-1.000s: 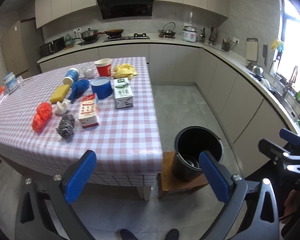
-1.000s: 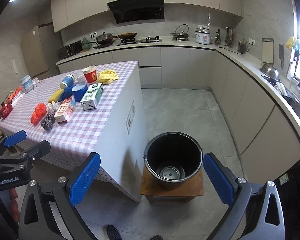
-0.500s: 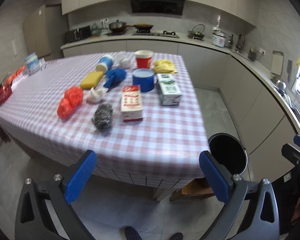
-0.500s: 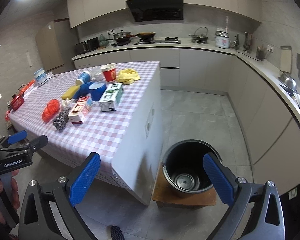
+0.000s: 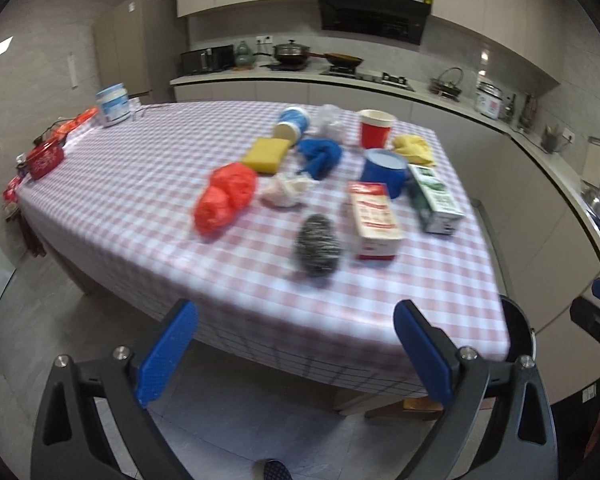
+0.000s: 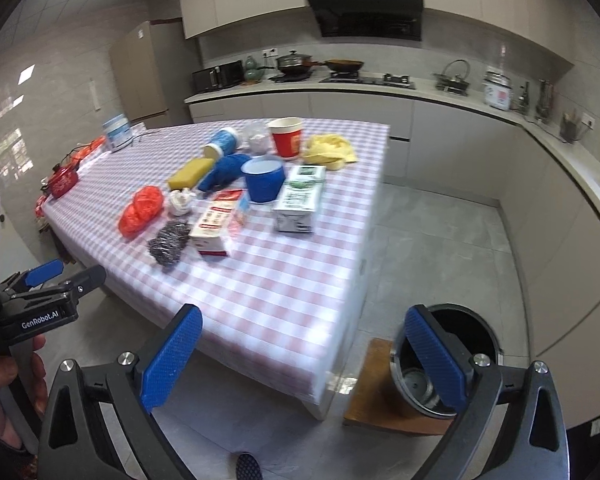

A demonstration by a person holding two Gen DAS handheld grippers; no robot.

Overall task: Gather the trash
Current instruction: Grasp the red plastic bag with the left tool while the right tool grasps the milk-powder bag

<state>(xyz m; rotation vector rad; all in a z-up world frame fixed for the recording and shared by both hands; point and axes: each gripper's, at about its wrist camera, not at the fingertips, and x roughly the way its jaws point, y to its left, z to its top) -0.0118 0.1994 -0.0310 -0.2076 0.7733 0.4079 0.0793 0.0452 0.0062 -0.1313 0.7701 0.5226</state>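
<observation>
Trash lies on a checked table (image 5: 140,184): a red plastic bag (image 5: 226,196), a steel scourer (image 5: 317,249), a red-and-white carton (image 5: 374,220), a green milk carton (image 5: 434,196), a blue cup (image 5: 384,170), a red cup (image 5: 375,133), crumpled paper (image 5: 286,192) and a yellow sponge (image 5: 266,154). My left gripper (image 5: 295,308) hovers before the table's near edge. Its jaws are closing with nothing between them. My right gripper (image 6: 304,314) hangs off the table's corner, jaws also closing on nothing. A black bin (image 6: 456,360) stands on a wooden stool (image 6: 372,396) beside the table.
A white tub (image 5: 113,105) and a red box (image 5: 46,160) sit at the table's far left. Kitchen cabinets (image 6: 560,240) line the back and right. Grey tile floor (image 6: 440,240) runs between them and the table. A hand (image 6: 4,392) holds the left gripper's handle.
Both views have swung left, away from the bin and toward the table. The bin has slid to the lower right and the table items look larger and nearer.
</observation>
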